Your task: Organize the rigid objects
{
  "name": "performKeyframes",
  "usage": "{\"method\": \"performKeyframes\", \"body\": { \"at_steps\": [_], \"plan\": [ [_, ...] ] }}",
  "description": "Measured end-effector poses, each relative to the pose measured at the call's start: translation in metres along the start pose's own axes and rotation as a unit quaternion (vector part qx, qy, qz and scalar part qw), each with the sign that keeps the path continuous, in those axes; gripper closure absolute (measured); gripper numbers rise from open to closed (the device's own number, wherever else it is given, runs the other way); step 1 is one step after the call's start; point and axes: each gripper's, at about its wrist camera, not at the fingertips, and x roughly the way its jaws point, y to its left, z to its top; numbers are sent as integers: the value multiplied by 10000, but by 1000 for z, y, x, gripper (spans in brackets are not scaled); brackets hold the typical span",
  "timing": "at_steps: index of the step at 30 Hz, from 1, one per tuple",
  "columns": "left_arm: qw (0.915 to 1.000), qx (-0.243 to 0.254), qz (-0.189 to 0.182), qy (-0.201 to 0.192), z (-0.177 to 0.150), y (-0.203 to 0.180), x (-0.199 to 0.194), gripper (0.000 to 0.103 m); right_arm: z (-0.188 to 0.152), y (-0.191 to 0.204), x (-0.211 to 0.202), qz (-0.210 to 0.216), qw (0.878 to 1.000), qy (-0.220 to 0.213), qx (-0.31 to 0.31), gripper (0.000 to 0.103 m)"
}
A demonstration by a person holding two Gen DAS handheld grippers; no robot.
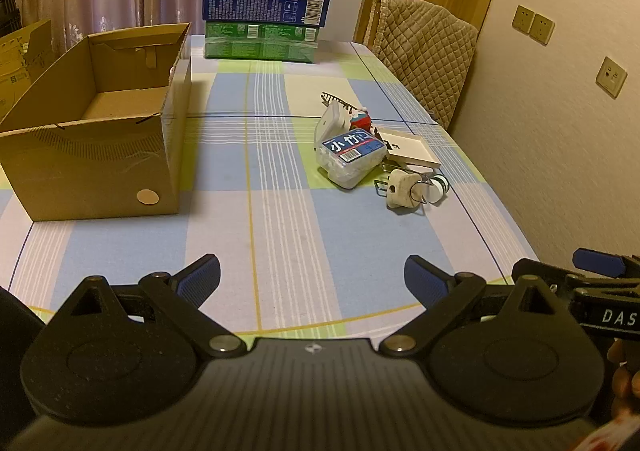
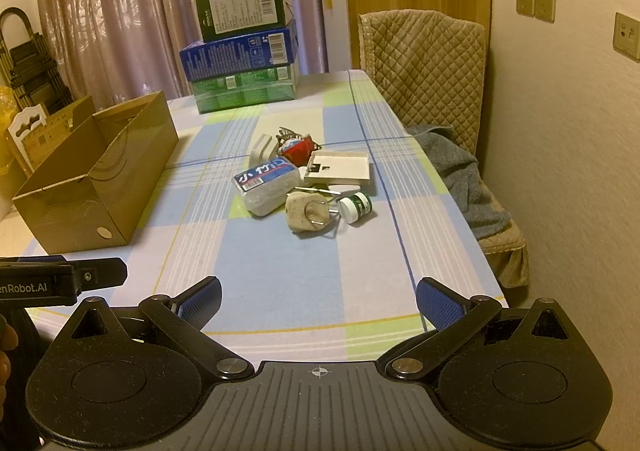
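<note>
- Cardboard box (image 1: 96,139) sits open at the left of the left wrist view, flaps up. The part of its floor that shows is bare brown cardboard.
- The stuff to sort is a small heap right of center on the checked tablecloth (image 1: 280,235), well apart from the box.
- Front of the heap: a clear plastic case with a blue label (image 1: 350,159), lying tilted and packed with something white.
- Just beside it on the near side: a cream plug adapter (image 2: 306,213) with metal prongs, and a little white jar with a green label (image 2: 355,207) on its side.
- Behind those: a flat white tray (image 2: 340,167), a white block (image 2: 261,149), a red and white rounded thing (image 2: 298,149) and a dark comb-like piece (image 1: 338,101). They're touching or overlapping, hard to say what rests on what.
- Far end of the table: a stack of green, blue and dark green boxes (image 1: 266,7).
- Quilted chair cover (image 2: 424,63) at upper right, grey cloth (image 2: 460,171) on the seat.
- Left gripper (image 1: 312,277) and right gripper (image 2: 318,299) both hover over the near table edge, jaws spread wide, nothing between them.
</note>
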Motion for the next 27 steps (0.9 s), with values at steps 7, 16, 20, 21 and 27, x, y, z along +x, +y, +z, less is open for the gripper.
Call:
{"method": "performKeyframes", "body": {
  "at_steps": [7,16,20,21,27],
  "plan": [
    [10000,1,6,12,0,0,1,6,1,-2,0,-11,10000,-1,26,2],
    [10000,-9,48,2,0,-1,2,6,2,-5,0,-14,10000,-11,54,2],
    [10000,4,70,-5,3,0,4,6,2,-8,0,-11,10000,-10,70,2],
    [10000,11,68,-10,4,1,5,6,2,-7,0,-12,10000,-15,67,2],
    [9999,126,-14,-73,10,-2,7,7,3,-10,1,-29,10000,-21,73,2]
  ]
}}
